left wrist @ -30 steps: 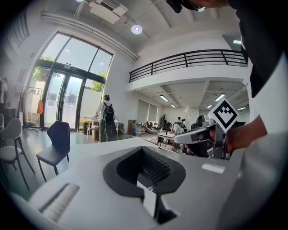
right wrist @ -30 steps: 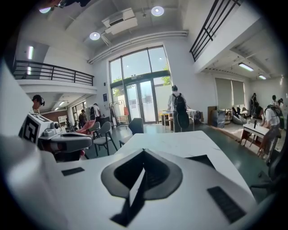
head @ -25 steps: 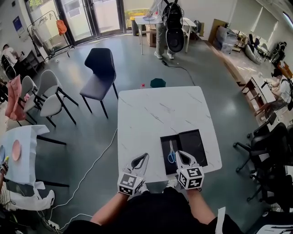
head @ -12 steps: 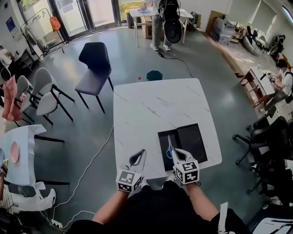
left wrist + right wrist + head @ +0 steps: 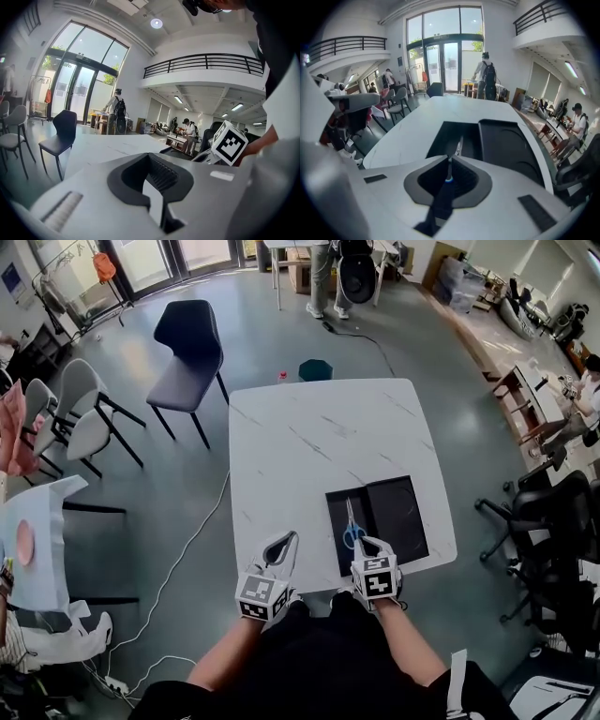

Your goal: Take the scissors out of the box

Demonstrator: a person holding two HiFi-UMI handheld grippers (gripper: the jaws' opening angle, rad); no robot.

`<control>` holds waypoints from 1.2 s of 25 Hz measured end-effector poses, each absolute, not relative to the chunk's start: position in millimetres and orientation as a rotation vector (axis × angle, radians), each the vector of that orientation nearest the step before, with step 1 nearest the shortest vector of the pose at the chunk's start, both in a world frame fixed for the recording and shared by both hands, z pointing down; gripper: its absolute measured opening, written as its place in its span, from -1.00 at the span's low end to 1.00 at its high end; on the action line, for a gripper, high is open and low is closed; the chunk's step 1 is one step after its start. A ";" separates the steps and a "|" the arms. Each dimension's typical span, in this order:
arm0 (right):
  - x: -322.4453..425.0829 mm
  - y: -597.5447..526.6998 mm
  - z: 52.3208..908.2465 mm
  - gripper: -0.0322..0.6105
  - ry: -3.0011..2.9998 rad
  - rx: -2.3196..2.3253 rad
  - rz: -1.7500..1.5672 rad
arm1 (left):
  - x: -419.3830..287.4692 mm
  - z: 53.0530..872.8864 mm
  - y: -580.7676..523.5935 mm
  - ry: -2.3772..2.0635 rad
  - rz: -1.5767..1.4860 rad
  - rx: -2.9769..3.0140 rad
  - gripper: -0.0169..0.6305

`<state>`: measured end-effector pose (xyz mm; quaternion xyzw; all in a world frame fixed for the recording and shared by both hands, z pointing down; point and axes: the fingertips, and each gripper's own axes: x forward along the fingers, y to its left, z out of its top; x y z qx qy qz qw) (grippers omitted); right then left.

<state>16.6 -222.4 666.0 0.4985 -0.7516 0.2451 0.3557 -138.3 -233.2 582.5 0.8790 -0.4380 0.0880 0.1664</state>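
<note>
The scissors [image 5: 352,524] with blue handles lie in the left half of an open black box [image 5: 405,514] at the front right of the white marble table [image 5: 300,446]. My right gripper [image 5: 367,542] is shut and empty, its tip just short of the handles at the box's near edge. In the right gripper view the blades [image 5: 459,142] show beyond the closed jaws of the right gripper [image 5: 450,158], inside the box [image 5: 501,140]. My left gripper [image 5: 291,538] hovers over the table's front edge left of the box, jaws shut on nothing. The left gripper [image 5: 150,155] points along the tabletop.
A dark chair [image 5: 192,334] and grey chairs [image 5: 84,413] stand to the left beyond the table. Black office chairs [image 5: 548,521] are on the right. A green object [image 5: 316,369] sits on the floor behind the table. A white cable [image 5: 187,559] runs across the floor on the left.
Both grippers have come down, the right one more, and it now tilts down toward the scissors' handles. The scissors and box have not moved.
</note>
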 end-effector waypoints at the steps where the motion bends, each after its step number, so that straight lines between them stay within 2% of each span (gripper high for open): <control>1: 15.5 -222.6 672.4 -0.88 -1.927 1.275 0.646 | -140.5 584.1 -233.3 -1.250 0.253 2.497 -0.92; 2: 13.9 -222.7 678.8 -0.85 -1.915 1.263 0.662 | -143.2 585.6 -233.0 -1.254 0.254 2.490 -0.92; 3: 12.0 -222.9 685.2 -0.64 -1.903 1.254 0.679 | -146.3 586.9 -232.5 -1.258 0.255 2.482 -0.92; 5: 9.6 -223.0 697.0 -0.48 -1.870 1.246 0.710 | -152.7 588.8 -231.3 -1.267 0.257 2.470 -0.92; 16: 21.8 -236.7 733.0 -0.48 -1.693 1.294 0.807 | -173.4 596.3 -233.7 -1.309 0.265 2.434 -0.92; 30: 26.7 -239.2 755.4 -0.54 -1.583 1.238 0.873 | -163.0 595.3 -226.6 -1.276 0.268 2.456 -0.92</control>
